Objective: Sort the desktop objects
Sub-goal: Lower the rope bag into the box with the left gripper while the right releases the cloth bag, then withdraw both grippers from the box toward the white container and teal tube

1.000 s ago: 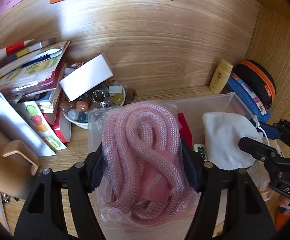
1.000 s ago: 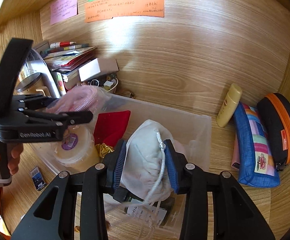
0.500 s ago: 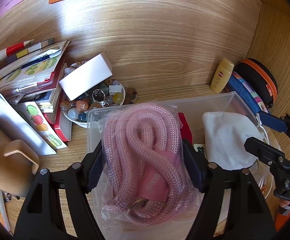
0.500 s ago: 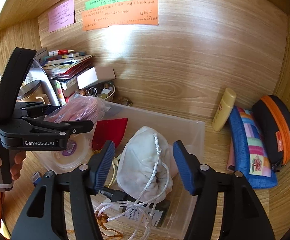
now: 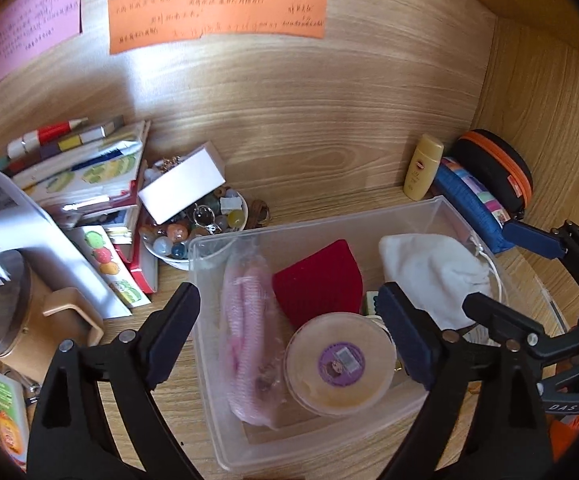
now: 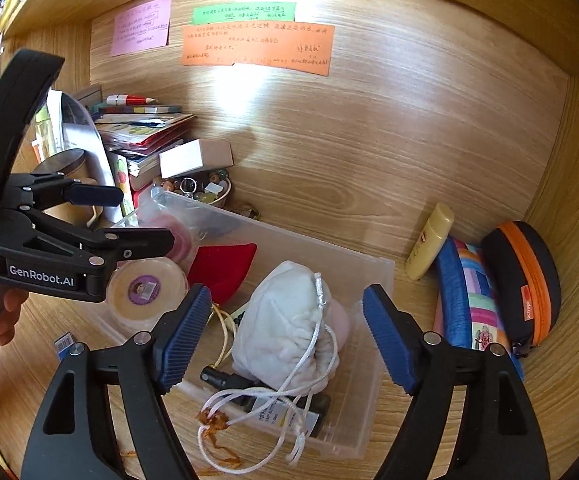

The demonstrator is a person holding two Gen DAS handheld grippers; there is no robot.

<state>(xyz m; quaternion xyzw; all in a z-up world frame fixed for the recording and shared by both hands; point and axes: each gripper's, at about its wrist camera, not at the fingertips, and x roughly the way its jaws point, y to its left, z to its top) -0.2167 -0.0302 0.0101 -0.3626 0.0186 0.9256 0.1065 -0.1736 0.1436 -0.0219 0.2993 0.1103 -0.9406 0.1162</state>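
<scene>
Rope (image 5: 249,332) below spread left gripper (image 5: 289,336) — binned.

I see the clear plastic bin (image 5: 441,216) sitting on the wooden desk (image 5: 329,152). Inside it, the bagged pink rope (image 5: 249,332) lies along the left wall, the red velvet pouch (image 5: 321,280) just right of it, the round cream tub (image 5: 339,364) in front of the pouch, and the white drawstring bag (image 6: 285,320) at the right end. Behind the bin's left corner stands the white bowl of beads (image 5: 193,236), a white cardboard box (image 5: 181,186) resting on it. The yellow lotion bottle (image 5: 423,166) stands behind the bin's right corner.
</scene>
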